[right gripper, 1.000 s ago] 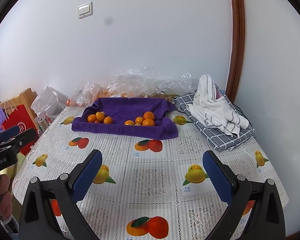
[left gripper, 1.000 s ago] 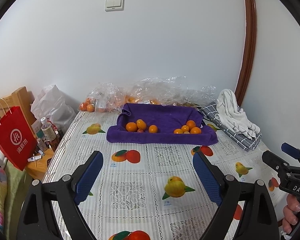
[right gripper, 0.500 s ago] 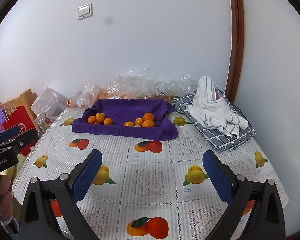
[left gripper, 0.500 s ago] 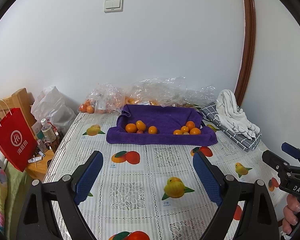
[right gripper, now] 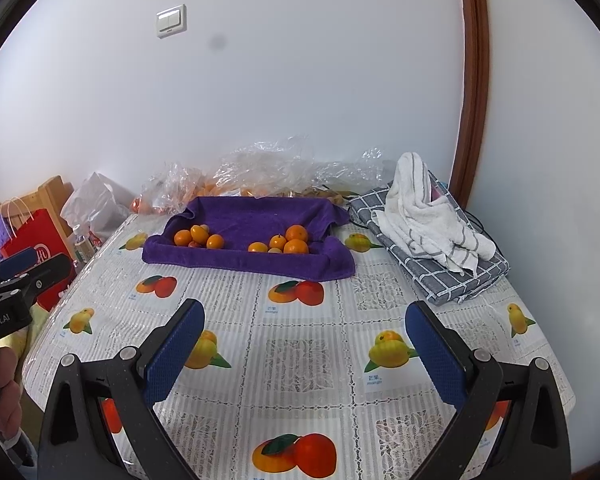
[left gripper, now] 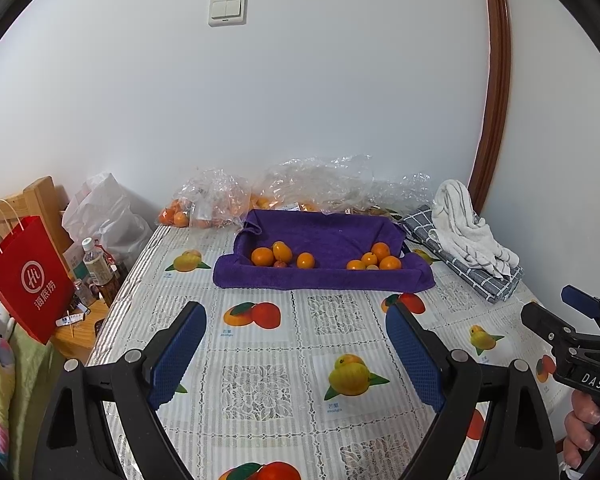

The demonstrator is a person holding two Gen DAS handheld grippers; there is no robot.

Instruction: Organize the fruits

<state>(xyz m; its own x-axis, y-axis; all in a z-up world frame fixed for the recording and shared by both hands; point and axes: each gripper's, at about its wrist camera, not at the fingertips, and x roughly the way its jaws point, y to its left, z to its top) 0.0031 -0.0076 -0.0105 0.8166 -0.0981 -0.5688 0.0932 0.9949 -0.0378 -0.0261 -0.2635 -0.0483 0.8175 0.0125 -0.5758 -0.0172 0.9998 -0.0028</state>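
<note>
A purple towel (left gripper: 324, 232) shaped like a tray lies at the back of the table. It holds two clusters of oranges, a left cluster (left gripper: 278, 256) and a right cluster (left gripper: 374, 260). The right wrist view shows the same towel (right gripper: 256, 216) with its left cluster (right gripper: 199, 236) and right cluster (right gripper: 288, 242). My left gripper (left gripper: 294, 320) hovers open over the printed tablecloth, well short of the towel, with nothing between its blue pads. My right gripper (right gripper: 305, 312) is likewise open and empty. Each gripper appears at the edge of the other's view, the right gripper (left gripper: 572, 320) and the left gripper (right gripper: 28, 268).
Clear plastic bags (left gripper: 204, 208) with more oranges lie against the wall behind the towel. A white striped towel (left gripper: 464, 224) rests on a folded grey checked cloth at the right. Off the table's left edge stand a red paper bag (left gripper: 24, 276) and a bottle (left gripper: 94, 268).
</note>
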